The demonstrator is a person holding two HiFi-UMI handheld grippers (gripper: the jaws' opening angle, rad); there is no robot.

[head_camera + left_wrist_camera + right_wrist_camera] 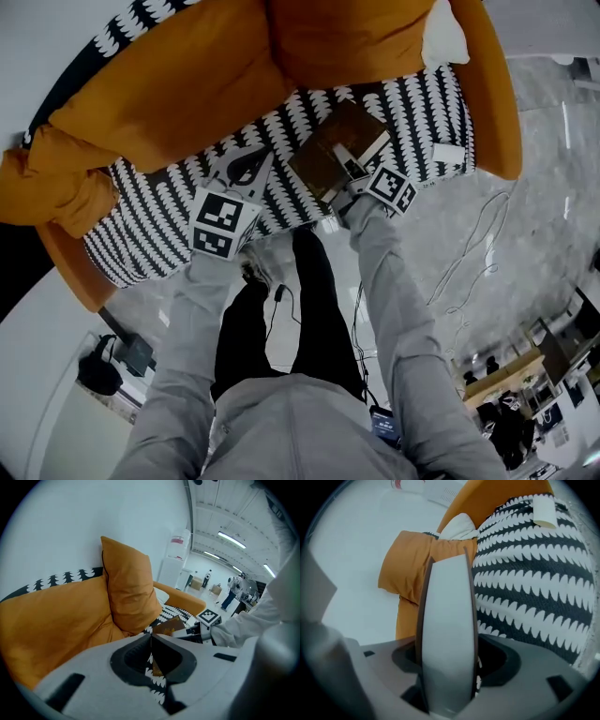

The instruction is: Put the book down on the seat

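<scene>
right gripper (354,172): i am pinching the book (333,150) in it, one jaw against each brown cover, the pale page edge facing my camera.
left gripper (151,641): i am holding its tips pressed together on nothing.
book: lying low over the black-and-white seat (412,112), near the orange back cushion (187,75); i cannot tell if it is touching.
left gripper's place: hovering just beside the book, over the seat's front.
further out: a white tag (448,155) is sitting on the seat.
</scene>
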